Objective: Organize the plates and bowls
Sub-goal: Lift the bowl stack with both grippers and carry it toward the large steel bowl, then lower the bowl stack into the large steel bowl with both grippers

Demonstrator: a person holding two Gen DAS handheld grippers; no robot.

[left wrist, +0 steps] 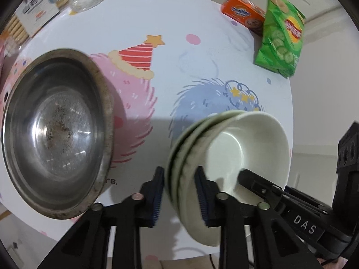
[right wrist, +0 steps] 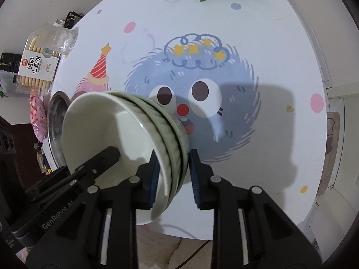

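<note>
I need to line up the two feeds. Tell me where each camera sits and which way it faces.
Left wrist: on the left gripper, looking steeply down past its fingers at the stacked white bowls, steel bowl and table.
Right wrist: on the right gripper, looking down at the same stack.
Shared: bowls, steel bowl, green chip bag, each other's gripper.

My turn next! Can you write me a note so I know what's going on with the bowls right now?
Left gripper: shut on the near rim of the white bowls.
Right gripper: shut on the same stack's rim at the other side.
Bowls: nested in one stack, tilted between both grippers above the table.
Metal bowl: alone, left of the stack.
Done: white bowls nested.
Left: probably set the stack down, then deal with the metal bowl.
</note>
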